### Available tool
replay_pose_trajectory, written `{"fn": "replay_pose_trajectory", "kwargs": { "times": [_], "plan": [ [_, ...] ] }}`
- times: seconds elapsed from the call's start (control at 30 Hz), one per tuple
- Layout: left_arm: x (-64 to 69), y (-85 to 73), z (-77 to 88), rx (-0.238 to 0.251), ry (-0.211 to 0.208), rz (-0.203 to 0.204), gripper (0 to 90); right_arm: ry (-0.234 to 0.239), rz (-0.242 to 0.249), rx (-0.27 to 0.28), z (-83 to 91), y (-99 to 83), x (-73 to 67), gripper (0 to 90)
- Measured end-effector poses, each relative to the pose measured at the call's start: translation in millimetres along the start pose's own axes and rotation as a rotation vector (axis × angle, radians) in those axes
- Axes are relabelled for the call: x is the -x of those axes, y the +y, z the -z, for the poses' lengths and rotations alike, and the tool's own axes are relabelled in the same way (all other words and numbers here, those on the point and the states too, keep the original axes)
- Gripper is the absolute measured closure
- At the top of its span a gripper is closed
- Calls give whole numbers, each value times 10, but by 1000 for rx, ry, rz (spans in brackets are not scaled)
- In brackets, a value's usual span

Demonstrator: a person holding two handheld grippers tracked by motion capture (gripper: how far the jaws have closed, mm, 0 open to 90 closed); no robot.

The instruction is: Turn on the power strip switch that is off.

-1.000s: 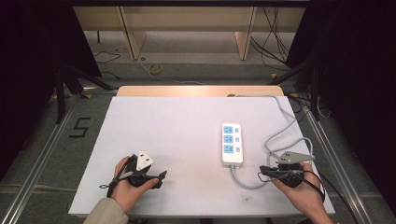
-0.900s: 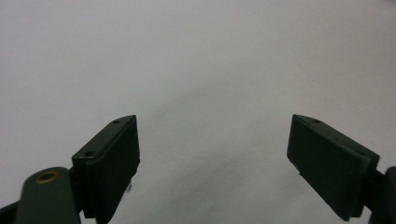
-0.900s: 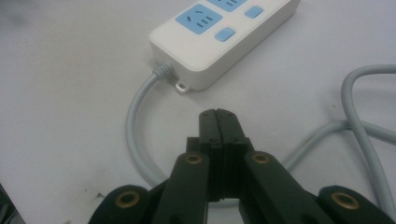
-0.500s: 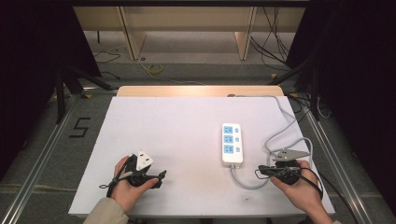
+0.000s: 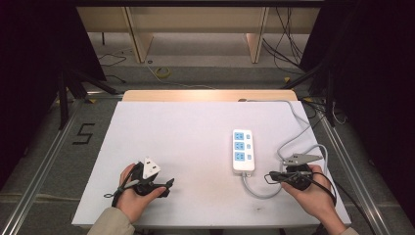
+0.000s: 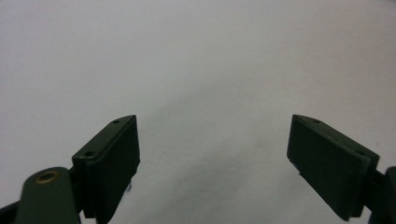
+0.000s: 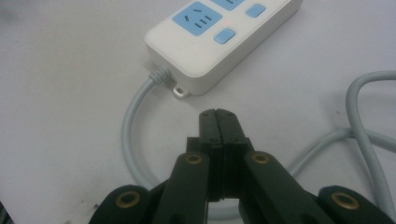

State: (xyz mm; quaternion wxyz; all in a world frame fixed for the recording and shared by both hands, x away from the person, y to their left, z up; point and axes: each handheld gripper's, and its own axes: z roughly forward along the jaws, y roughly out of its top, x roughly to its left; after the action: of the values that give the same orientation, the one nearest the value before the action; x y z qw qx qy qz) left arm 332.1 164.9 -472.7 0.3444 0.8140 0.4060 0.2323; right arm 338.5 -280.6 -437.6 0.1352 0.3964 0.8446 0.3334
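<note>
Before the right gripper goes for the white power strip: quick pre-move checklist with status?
1. Right gripper empty, jaws shut with nothing between them: ok, though it must open for any grasp.
2. Left gripper open, over bare white tabletop: ok.
3. White power strip with blue sockets flat, sockets up: ok.
4. Grey cable curls between the right gripper and the strip: not ok, snag risk.
5. All sockets empty: ok in the high view.
6. Switch positions: cannot tell.
</note>
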Motion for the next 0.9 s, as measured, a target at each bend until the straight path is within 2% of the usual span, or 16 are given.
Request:
{"fn": "replay_pose_trajectory", "kwargs": {
  "times": [0.9],
  "plan": [
    [2, 1, 2, 5, 4, -2, 169, -4, -2, -36, -44, 162, -7, 900]
  ]
}}
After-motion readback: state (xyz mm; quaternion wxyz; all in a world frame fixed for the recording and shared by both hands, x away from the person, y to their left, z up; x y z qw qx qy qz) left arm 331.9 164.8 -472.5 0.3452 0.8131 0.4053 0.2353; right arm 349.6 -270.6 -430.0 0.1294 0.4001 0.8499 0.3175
